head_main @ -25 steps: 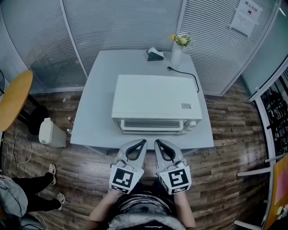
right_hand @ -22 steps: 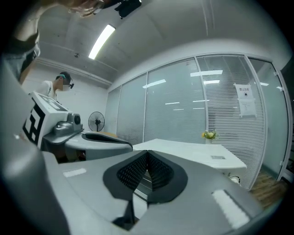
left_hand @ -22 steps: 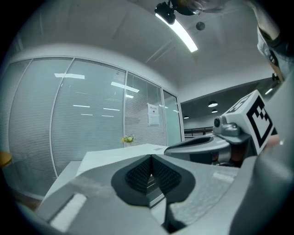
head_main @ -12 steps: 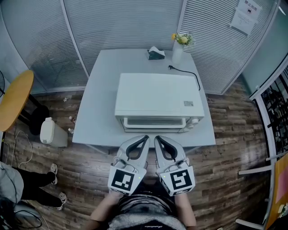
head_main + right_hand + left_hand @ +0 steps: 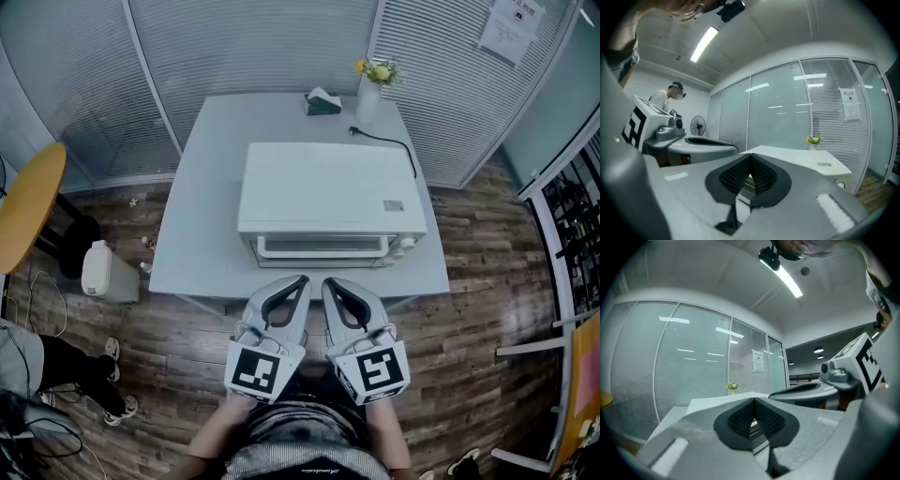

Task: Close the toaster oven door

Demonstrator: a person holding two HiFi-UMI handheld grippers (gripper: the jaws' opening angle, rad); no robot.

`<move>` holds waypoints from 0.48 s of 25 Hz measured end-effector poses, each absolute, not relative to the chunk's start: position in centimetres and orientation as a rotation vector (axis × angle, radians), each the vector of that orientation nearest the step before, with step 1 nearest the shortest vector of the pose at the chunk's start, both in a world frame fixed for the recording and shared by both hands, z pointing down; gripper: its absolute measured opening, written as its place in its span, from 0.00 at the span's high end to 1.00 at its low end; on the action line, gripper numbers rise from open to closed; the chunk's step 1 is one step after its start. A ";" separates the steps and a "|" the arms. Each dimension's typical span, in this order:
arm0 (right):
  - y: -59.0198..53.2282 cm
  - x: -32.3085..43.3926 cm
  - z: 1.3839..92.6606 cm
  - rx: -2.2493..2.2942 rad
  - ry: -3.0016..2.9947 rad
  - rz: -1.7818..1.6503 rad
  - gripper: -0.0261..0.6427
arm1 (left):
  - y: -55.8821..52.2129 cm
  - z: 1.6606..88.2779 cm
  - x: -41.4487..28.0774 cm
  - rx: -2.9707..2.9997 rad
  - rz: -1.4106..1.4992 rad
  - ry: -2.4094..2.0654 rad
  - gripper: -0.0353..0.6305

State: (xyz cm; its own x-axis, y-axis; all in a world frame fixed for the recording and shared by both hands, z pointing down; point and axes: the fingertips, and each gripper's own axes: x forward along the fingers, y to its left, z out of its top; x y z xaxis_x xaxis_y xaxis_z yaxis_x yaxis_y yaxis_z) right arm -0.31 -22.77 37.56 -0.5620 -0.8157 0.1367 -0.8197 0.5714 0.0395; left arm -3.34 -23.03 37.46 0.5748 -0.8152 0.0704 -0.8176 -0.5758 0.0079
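Observation:
A white toaster oven (image 5: 328, 202) sits on the pale table (image 5: 202, 187), its door (image 5: 322, 247) upright against the front, facing me. Both grippers hang side by side below the table's near edge, off the oven. My left gripper (image 5: 302, 279) is shut with nothing in it, its black pads (image 5: 746, 418) pressed together. The right gripper (image 5: 328, 282) is shut and empty too, pads (image 5: 757, 174) meeting. In the right gripper view the oven's top (image 5: 797, 157) and a knob (image 5: 841, 184) show past the jaws. The left gripper view shows the oven (image 5: 757, 425) just behind the pads.
A vase of yellow flowers (image 5: 372, 84), a tissue box (image 5: 322, 100) and the oven's black cord (image 5: 389, 145) lie at the table's far side. A round wooden table (image 5: 28, 202) and a small white bin (image 5: 105, 272) stand left. A person's legs (image 5: 70, 370) are at lower left. Blinds behind.
The head view has shifted a little, so the oven and table sit slightly higher in the picture. Both grippers stay shut, side by side, a touch lower. The person's legs at left moved.

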 end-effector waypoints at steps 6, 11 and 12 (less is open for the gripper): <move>-22.9 0.0 37.7 1.403 -2.650 0.038 0.96 | -23.2 37.9 -3.4 2.746 0.100 -1.425 0.94; -23.0 0.1 37.9 1.396 -2.644 0.045 0.96 | -23.4 38.6 -3.1 2.784 0.161 -1.412 0.94; -23.0 0.0 38.0 1.394 -2.642 0.048 0.96 | -23.4 38.7 -3.1 2.785 0.166 -1.410 0.94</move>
State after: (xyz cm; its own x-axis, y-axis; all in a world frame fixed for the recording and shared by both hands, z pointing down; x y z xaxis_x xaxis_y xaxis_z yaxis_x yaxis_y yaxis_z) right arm 0.03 -23.01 37.98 -0.5553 -0.8180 0.1505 -0.8228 0.5666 0.0436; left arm -3.08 -23.35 38.74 0.5875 -0.8028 0.1015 -0.8045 -0.5930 -0.0337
